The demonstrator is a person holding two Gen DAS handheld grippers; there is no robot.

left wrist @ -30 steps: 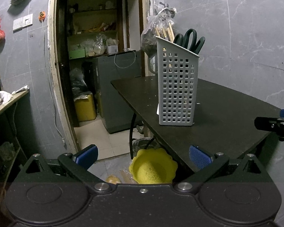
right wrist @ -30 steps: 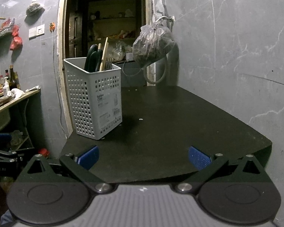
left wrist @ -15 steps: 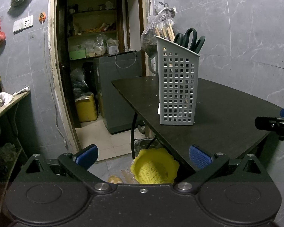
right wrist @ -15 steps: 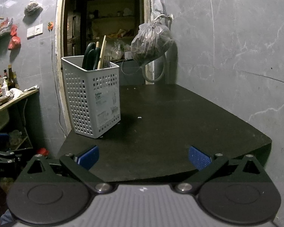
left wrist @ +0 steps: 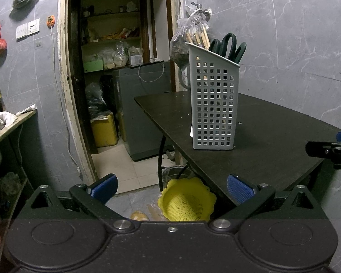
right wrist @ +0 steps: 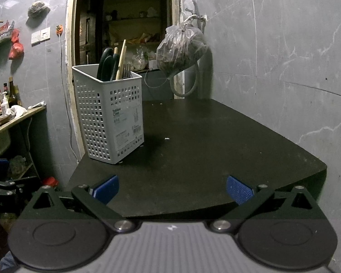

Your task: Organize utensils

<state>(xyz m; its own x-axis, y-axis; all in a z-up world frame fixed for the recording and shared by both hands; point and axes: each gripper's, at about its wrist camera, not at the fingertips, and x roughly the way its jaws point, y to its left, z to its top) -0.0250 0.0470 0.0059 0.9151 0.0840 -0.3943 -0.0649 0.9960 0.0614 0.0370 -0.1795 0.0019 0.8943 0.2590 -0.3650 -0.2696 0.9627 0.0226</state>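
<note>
1. Left wrist view first: the left gripper (left wrist: 171, 185) hangs off the near left edge of the dark table (left wrist: 272, 136), its blue-padded fingers (left wrist: 103, 186) spread wide with nothing between them.
2. Straight ahead and above that gap stands the grey perforated utensil holder (left wrist: 213, 107), upright on the table close to its left edge, well apart from the fingers.
3. Sticking out of the holder's top: green-handled scissors (left wrist: 228, 47) and wooden sticks (left wrist: 199, 37).
4. Down on the floor, under the table edge, sits a yellow strainer basket (left wrist: 186, 202), framed between the left fingers but well below them.
5. At the far right edge of this view the right gripper (left wrist: 329, 150) pokes in, level with the table's near corner.
6. Over to the right wrist view: the right gripper (right wrist: 172, 190) also has its fingers parted and is carrying nothing, hovering just short of the table's near edge (right wrist: 216, 207).
7. From here the utensil holder (right wrist: 109, 113) stands at the table's near left corner, ahead and to the left of the left finger pad (right wrist: 105, 188), not touching it.
8. Scissors (right wrist: 106, 64), a wooden stick (right wrist: 121, 59) and what looks like fork tines (right wrist: 126, 70) rise from it.
9. A plastic bag (right wrist: 181, 50) hangs on the wall beyond the table's far edge.
</note>
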